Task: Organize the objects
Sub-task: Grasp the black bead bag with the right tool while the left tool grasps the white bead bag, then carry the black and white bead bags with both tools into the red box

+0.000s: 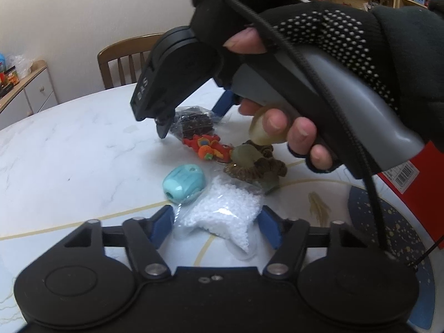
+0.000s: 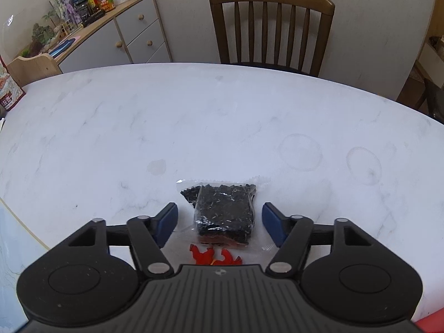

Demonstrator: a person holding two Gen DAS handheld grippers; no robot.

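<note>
The right gripper stands with its jaws spread wide, one blue pad on each side of the bag of black beads, neither pad touching it. The bag lies flat on the marble table. This bag serves as the landmark below.

Just nearer the right-hand camera than the bag, and touching its clear edge, lies the red and orange toy. Beyond the toy from the bag sit the brown scrunchie and a pale greenish rounded piece resting on it; what that piece is cannot be told. The turquoise sharpener lies further from the bag on the same side, with the bag of white beads beside it.

The left gripper is likewise wide open, holding nothing, its pads flanking the near end of the white bag.

Judgement: the step in hand appears to be closing on the black bag to move it. The bag is loose-filled and will slump, so the pads should meet across its thick middle rather than on the thin clear border, low enough to catch the bulk. The toy's contact with the bag's edge is a risk: a straight lift before any sideways travel should avoid dragging it. Closure should be firm, as beads shift under pressure.
</note>
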